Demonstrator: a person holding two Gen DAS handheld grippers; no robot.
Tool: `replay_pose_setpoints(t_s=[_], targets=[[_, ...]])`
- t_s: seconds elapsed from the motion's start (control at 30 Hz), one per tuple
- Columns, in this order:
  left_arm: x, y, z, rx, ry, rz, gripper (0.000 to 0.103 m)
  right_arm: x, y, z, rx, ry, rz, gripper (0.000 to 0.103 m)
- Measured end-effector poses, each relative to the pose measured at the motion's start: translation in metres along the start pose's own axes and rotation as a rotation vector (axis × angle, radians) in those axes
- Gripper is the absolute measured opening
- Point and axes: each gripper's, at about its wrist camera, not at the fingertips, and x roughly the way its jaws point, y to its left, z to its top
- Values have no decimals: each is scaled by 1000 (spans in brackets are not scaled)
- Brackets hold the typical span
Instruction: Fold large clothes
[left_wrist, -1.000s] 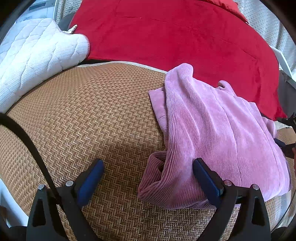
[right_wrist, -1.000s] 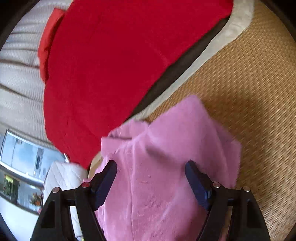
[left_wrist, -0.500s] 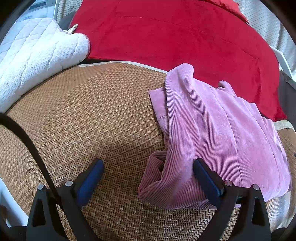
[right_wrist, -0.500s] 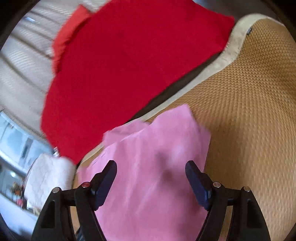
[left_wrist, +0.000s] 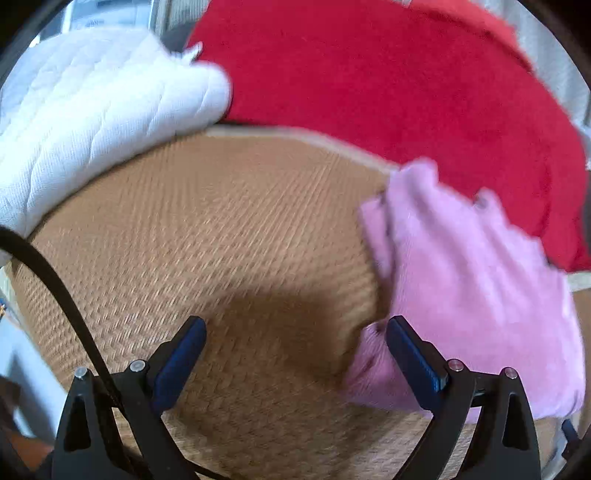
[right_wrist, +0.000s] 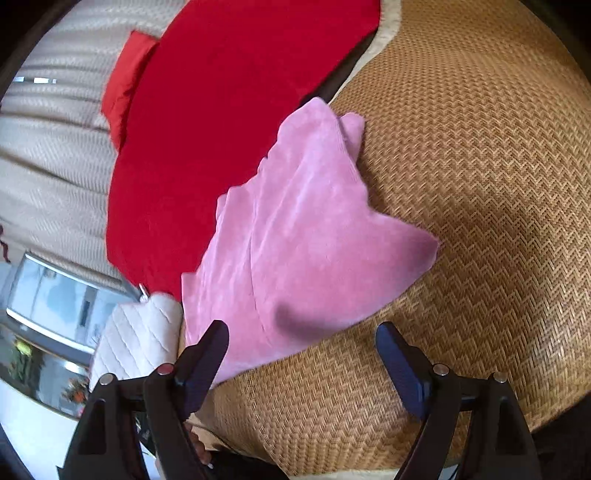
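Observation:
A folded pink corduroy garment (left_wrist: 469, 280) lies on a woven straw mat (left_wrist: 221, 229). In the left wrist view it fills the right side, and my left gripper (left_wrist: 295, 347) hovers open above bare mat, its right finger (left_wrist: 413, 354) in front of the garment's near fold. In the right wrist view the same pink garment (right_wrist: 306, 243) lies ahead and to the left. My right gripper (right_wrist: 301, 358) is open and its jaws are opening further, with only mat and the garment's near edge between them. Nothing is held by either gripper.
A large red blanket (left_wrist: 388, 81) lies beyond the mat, seen also as the red blanket (right_wrist: 221, 110). A white quilted pad (left_wrist: 96, 110) sits at the mat's far left corner. A black strap (left_wrist: 55, 280) crosses the left view. The mat (right_wrist: 480, 184) stretches right of the garment.
The right gripper has drawn back from over the garment, which now lies ahead and left of it. The left gripper shifted left, so the garment sits further right in its view.

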Motion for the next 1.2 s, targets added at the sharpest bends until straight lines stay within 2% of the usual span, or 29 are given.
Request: replay_pose_setpoints(t_s=[0.03, 0.13, 0.27, 0.33, 0.4, 0.43, 0.47, 0.5, 0.57, 0.6, 0.63, 0.83, 0.9, 1.1, 1.2], targets=[[4, 4, 1, -3, 41, -11, 98, 2, -4, 1, 16, -2, 0, 85], [-13, 9, 12, -25, 7, 56, 96, 0, -16, 4, 46, -9, 15, 85], [-29, -2, 44, -32, -31, -41, 96, -6, -24, 6, 46, -16, 33, 85], [-22, -22, 63, 23, -13, -102, 96, -1, -21, 5, 39, -17, 36, 85], [-7, -42, 80, 62, 16, -131, 96, 1, -25, 10, 46, -17, 43, 85], [8, -53, 88, 82, 56, -145, 96, 3, -26, 11, 50, -19, 49, 85], [20, -56, 93, 93, 85, -140, 96, -2, -28, 9, 50, -19, 53, 85], [34, -61, 95, 109, 115, -102, 96, -4, -28, 8, 50, -21, 55, 85], [65, -59, 96, 123, 178, 60, 96, -6, -27, 6, 48, -21, 56, 85], [75, -51, 94, 89, 194, 75, 97, -7, -27, 6, 51, -22, 58, 85], [78, -44, 94, 55, 195, 61, 96, -7, -28, 7, 55, -24, 60, 85], [26, -42, 86, 39, 60, 70, 96, -16, -33, 8, 73, -55, 67, 85], [4, -47, 75, 52, 16, 48, 96, -16, -34, 10, 83, -63, 71, 85], [-33, -90, 35, 167, -57, -46, 96, -14, -31, 15, 84, -72, 59, 85], [-27, -110, 19, 253, -41, -55, 96, -12, -29, 16, 97, -87, 52, 85]])
